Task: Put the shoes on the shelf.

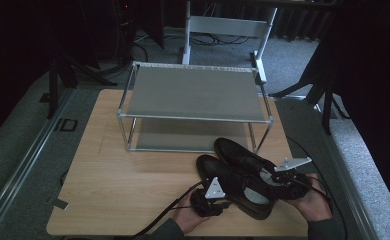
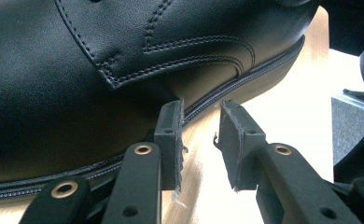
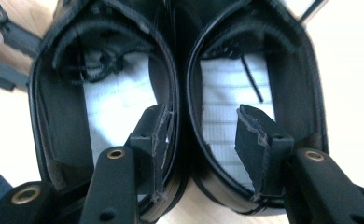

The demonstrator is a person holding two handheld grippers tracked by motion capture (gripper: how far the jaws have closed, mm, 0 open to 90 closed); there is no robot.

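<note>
Pair of black shoes (image 1: 238,172) lies heel-to-heel on the counter (image 1: 123,185) before the rack (image 1: 193,95) — right hand-held gripper (image 3: 203,135) straddles both inner heel walls with jaws parted, apparently to lift them together; left hand-held gripper (image 2: 201,140) open, empty, beside the sole.

Black shoes (image 1: 235,175), white striped insoles (image 3: 224,93); rack (image 1: 195,92) apparently grey.

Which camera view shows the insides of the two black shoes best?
The right gripper view: it looks straight into both shoes, showing the pale insoles. The high view shows the pair whole but small and dark. The left gripper view shows one shoe's outer side.
</note>
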